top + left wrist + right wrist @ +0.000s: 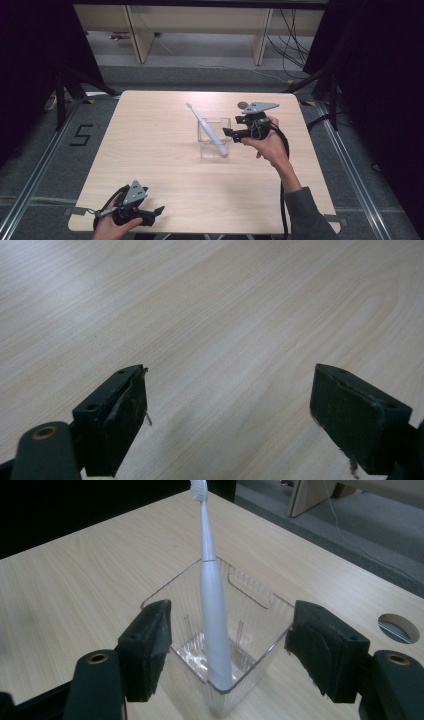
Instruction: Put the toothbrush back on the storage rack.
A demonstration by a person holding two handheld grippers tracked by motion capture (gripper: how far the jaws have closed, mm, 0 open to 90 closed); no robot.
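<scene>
Tabletop: toothbrush [212,605] in clear box [260,602] between parted right tongs [227,640].

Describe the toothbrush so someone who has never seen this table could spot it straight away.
Start at the light wooden table and look right of its middle, where a clear square plastic container stands just in front of the right gripper. The toothbrush stands in it, leaning, with its bristled head sticking out above the rim. It is the one white, slender thing there.

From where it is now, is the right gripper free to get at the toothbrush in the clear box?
Probably yes. The right gripper is open, its jaws either side of the clear box, and the toothbrush leans inside, handle down, with nothing between. The box's near wall may block a low grab, though.
</scene>
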